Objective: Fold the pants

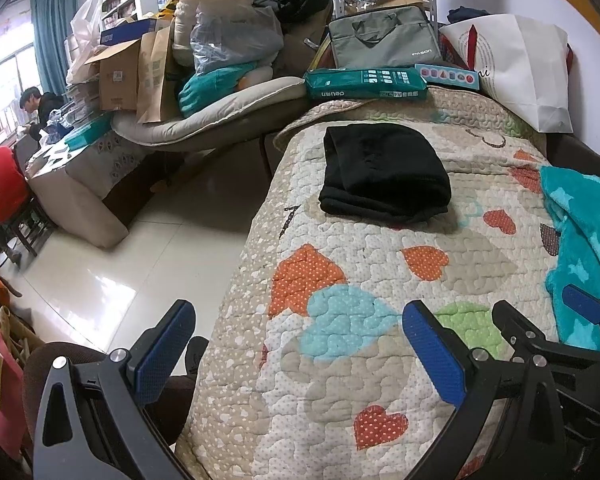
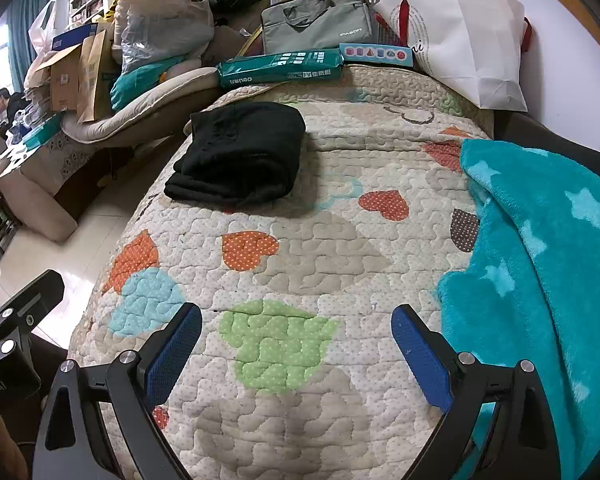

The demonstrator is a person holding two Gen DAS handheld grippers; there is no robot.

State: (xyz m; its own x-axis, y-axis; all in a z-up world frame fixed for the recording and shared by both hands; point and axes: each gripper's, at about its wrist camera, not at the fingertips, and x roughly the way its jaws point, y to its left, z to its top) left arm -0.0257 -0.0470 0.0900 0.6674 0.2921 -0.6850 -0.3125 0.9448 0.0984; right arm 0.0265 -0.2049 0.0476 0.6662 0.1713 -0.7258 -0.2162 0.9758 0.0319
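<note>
The black pants (image 1: 384,170) lie folded in a compact stack on the heart-patterned quilt (image 1: 360,264), toward its far end; they also show in the right wrist view (image 2: 240,156). My left gripper (image 1: 296,320) is open and empty, held above the near part of the quilt, well short of the pants. My right gripper (image 2: 296,320) is open and empty too, over the green heart patch (image 2: 276,344). The right gripper's blue pad shows at the right of the left wrist view (image 1: 584,304).
A teal star blanket (image 2: 540,272) lies along the quilt's right side. A green paper pack (image 2: 280,68), a grey laptop bag (image 2: 316,20) and a white paper bag (image 2: 468,40) stand at the far end. Tiled floor (image 1: 140,264) and a cluttered sofa (image 1: 204,112) lie left.
</note>
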